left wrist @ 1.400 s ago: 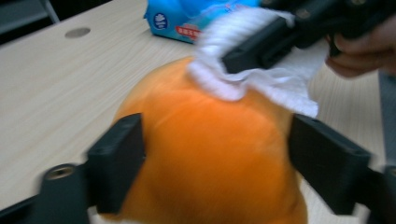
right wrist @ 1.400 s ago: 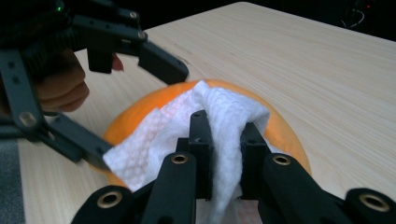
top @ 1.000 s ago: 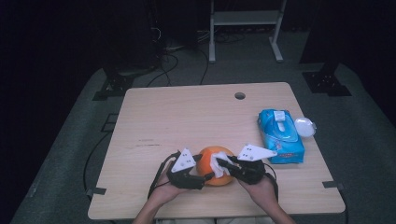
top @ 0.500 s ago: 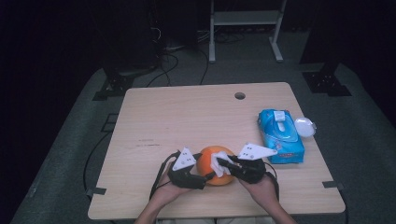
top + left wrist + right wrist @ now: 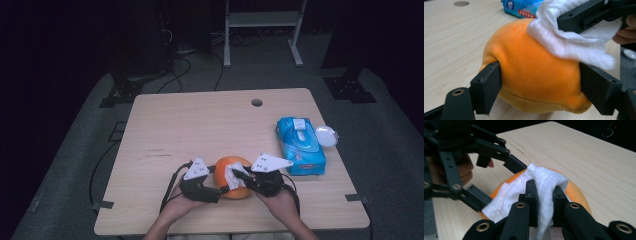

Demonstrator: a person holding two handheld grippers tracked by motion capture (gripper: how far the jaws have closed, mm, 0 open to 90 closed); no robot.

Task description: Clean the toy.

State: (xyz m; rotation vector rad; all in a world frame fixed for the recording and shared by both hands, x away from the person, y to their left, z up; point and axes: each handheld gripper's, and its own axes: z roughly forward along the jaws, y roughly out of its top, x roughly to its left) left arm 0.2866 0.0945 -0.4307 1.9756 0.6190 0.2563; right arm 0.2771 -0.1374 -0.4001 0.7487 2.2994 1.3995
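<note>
An orange plush ball (image 5: 236, 191) rests on the table near its front edge. My left gripper (image 5: 222, 189) comes in from the left. In the left gripper view its jaws (image 5: 539, 82) have just been opening, but both pads still press the ball's (image 5: 534, 75) sides. My right gripper (image 5: 234, 175) reaches in from the right, shut on a white wipe (image 5: 229, 177). The right gripper view shows the wipe (image 5: 544, 180) pinched between its jaws (image 5: 545, 192) and draped over the top of the ball (image 5: 576, 192).
A blue pack of wipes (image 5: 300, 145) lies on the wooden table (image 5: 200, 125) just right of my hands, with a white round lid (image 5: 327, 136) beside it. A cable hole (image 5: 257, 102) sits near the far edge. Dark floor with cables and a metal stand (image 5: 260, 20) lies beyond.
</note>
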